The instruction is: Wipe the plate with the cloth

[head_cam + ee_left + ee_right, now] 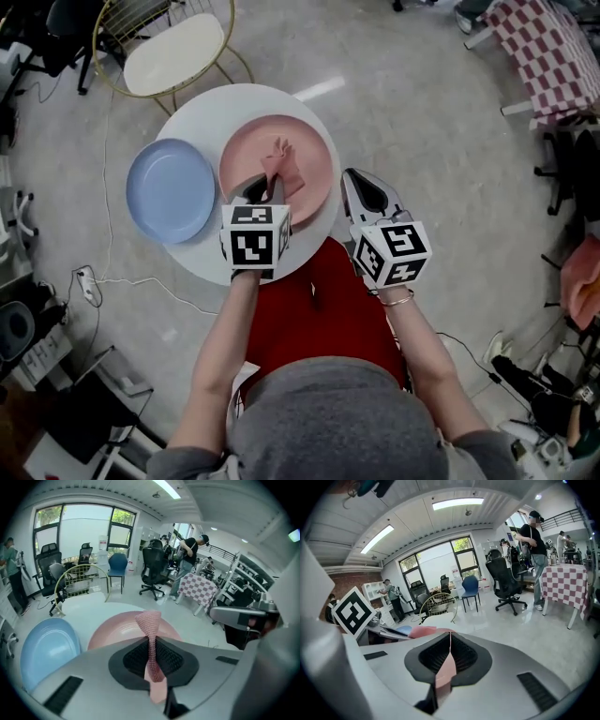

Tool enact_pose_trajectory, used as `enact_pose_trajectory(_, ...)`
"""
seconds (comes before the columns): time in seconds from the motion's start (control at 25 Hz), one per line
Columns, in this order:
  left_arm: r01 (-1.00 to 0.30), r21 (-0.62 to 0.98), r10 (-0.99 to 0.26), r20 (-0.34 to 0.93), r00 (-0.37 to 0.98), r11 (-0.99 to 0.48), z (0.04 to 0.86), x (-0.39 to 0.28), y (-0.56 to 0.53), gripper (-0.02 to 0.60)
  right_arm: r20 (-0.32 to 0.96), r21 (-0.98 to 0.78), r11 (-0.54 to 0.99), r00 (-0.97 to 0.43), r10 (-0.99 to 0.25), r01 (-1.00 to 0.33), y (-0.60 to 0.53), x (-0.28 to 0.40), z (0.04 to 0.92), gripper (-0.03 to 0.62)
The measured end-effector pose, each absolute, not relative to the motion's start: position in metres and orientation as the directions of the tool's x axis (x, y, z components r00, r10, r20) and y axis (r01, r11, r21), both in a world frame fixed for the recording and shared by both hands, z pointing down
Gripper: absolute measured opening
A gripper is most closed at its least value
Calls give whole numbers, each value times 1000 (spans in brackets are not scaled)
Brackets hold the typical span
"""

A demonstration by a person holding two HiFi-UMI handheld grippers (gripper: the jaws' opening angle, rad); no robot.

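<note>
Supporting table [234, 98]: white, round, under the pink plate [309, 141].
Blue plate [171, 190]: left of the pink plate, apparently spare.
Left gripper [267, 187]: you have it clamped on the cloth [281, 164], bunched over the pink plate, ready for wiping.
Right gripper [370, 197]: closed, empty, right of the pink plate, likely idle.
Writing: none legible, only square markers [255, 239].

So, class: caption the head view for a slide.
Left hand-held gripper pinches a pink cloth over the pink plate; right hand-held gripper shut, off the table.
</note>
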State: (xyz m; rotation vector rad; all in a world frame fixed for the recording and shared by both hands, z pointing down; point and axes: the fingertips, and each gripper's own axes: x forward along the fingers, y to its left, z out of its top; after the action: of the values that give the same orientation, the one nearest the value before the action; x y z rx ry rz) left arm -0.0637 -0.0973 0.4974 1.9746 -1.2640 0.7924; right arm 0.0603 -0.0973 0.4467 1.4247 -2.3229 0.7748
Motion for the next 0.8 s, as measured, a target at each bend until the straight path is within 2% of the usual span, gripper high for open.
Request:
enact_pose_trajectory(0.32,-858,230,-425,791,440,-460,513,12,-80,28,528,-285,252,-371,-764,-925,-79,111,449,29)
enact_pose_trajectory(0.6,-864,251,-331,848,414,-437,552,10,-50,28,549,-302,252,-384,-743,-919,-68,108,462,29)
enact_pose_trajectory(0.8,-888,253,-320,866,385,-384,562,-9,-37,28,571,-311,307,-434,-697,-900,-69,90,474,29)
